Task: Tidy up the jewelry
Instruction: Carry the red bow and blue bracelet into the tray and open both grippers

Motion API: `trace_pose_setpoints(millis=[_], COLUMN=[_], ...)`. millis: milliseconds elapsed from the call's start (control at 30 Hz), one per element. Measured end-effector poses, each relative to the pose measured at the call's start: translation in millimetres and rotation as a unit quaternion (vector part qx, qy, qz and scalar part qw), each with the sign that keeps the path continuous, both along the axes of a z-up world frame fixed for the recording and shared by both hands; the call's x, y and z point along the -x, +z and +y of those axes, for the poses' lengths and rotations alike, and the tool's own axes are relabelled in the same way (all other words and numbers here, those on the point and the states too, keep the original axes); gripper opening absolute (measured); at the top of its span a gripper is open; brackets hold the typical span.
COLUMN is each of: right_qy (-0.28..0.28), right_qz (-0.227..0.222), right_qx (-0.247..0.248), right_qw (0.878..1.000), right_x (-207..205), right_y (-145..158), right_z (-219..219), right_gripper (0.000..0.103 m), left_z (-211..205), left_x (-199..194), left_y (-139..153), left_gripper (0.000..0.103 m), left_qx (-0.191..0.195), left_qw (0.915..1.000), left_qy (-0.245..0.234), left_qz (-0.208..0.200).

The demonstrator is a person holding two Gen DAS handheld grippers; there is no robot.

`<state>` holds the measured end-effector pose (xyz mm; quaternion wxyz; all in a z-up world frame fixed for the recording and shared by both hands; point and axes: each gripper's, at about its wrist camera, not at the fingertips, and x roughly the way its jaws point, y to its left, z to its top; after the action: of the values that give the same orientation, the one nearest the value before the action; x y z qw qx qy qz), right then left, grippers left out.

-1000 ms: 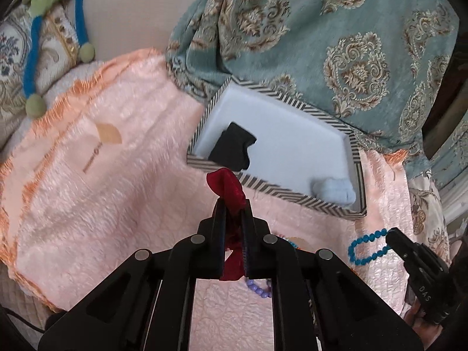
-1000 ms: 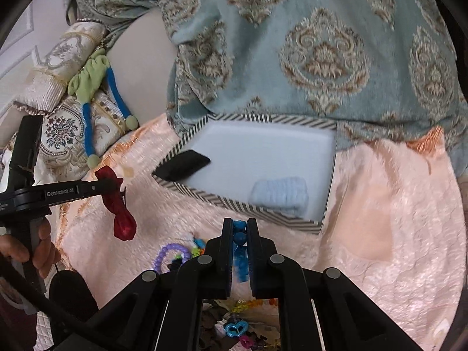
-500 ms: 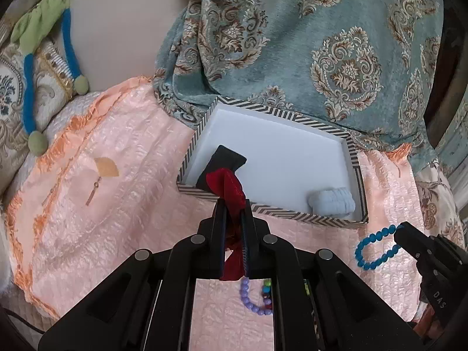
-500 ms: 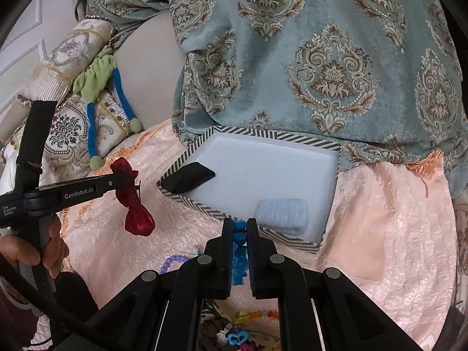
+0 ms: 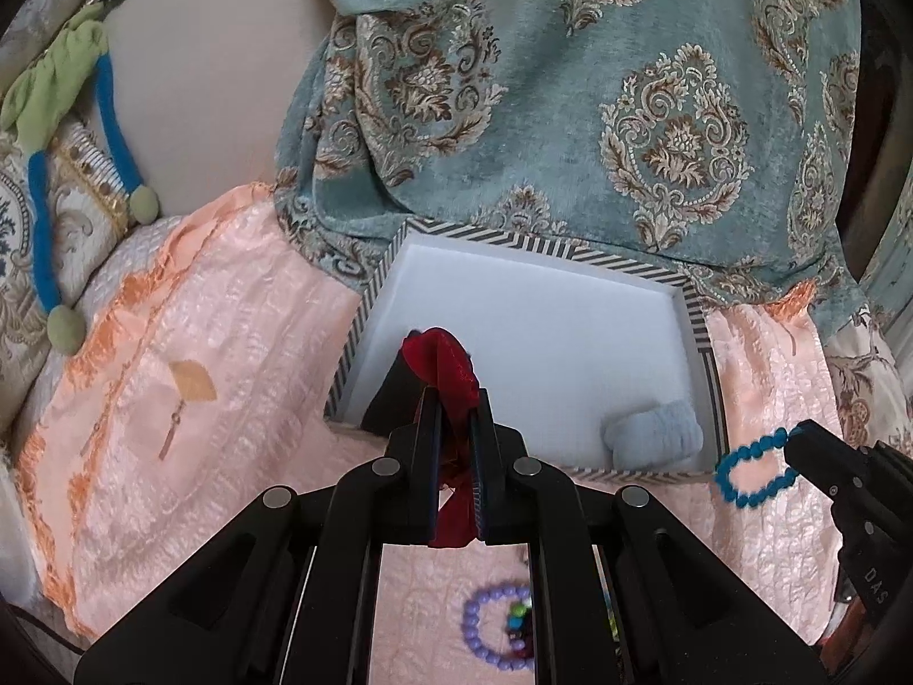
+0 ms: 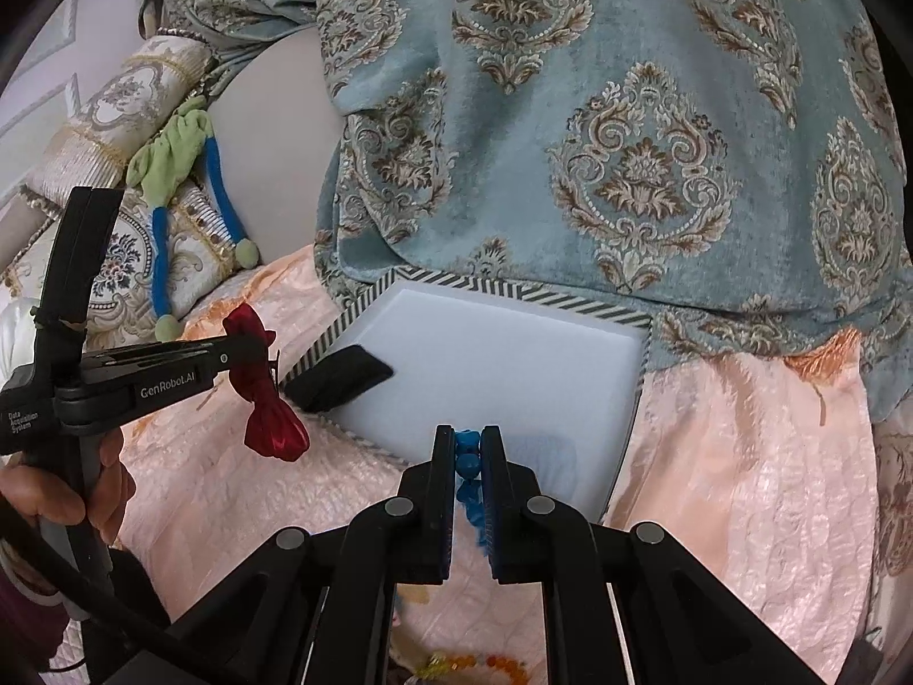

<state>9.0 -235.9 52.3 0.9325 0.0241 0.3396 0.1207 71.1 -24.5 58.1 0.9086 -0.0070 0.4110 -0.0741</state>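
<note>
Lettering "GenRobot.AI" on left tongs (image 6: 268,355) clamping red bow (image 6: 268,399).

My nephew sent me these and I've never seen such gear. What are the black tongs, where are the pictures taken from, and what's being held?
A person holds a pair of tongs in each hand; a camera on each looks along its fingers. In the left view, the left tongs grip a red bow. In the right view, the right tongs grip a blue bead bracelet. Ahead, on a pink bedspread, sits a striped-edged tray holding a black item and a pale blue scrunchie. More beads lie nearby.
</note>
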Motion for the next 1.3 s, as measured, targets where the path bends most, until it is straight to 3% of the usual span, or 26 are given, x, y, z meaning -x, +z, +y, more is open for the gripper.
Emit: trace_pose_setpoints(millis=[367,633,900,967,1000,1033,1100,1167,1300], right_qy=[-0.019,-0.043,-0.084,-0.087,-0.088,-0.089,-0.09,-0.086,-0.083], right_qz=[0.014,0.06,0.105,0.114,0.117,0.117,0.107,0.098,0.08], right_qx=[-0.013,-0.019,0.018,0.024,0.028,0.033,0.032,0.023,0.014], right_qw=[1.0,0.997,0.991,0.989,0.989,0.989,0.99,0.991,0.993], right_x=[-68,-125,-138,-139,-140,-140,-138,-133,-116], right_y=[-6,-51,-93,-101,-104,-107,-108,-104,-88], right_z=[-5,-15,-43,-45,-46,-46,-47,-46,-43], right_gripper=[0.008,0.008,0.008,0.009,0.011,0.017,0.031,0.036,0.036], left_z=[-18,-42,-37,-36,-36,-37,-36,-34,-30], left_x=[-52,-90,-107,-107,-107,-107,-105,-102,-94], left_y=[-12,-49,-80,-83,-84,-85,-85,-85,-80], left_gripper=[0.008,0.008,0.008,0.013,0.022,0.034,0.043,0.043,0.044], left_qx=[0.024,0.01,-0.004,-0.001,0.0,0.0,0.005,0.01,0.011], left_qw=[0.9996,0.9991,0.9977,0.9974,0.9973,0.9973,0.9974,0.9973,0.9973], left_qy=[-0.006,-0.011,0.008,0.009,0.008,0.009,0.009,0.01,0.015], left_qz=[0.017,0.039,0.066,0.072,0.073,0.073,0.071,0.072,0.071])
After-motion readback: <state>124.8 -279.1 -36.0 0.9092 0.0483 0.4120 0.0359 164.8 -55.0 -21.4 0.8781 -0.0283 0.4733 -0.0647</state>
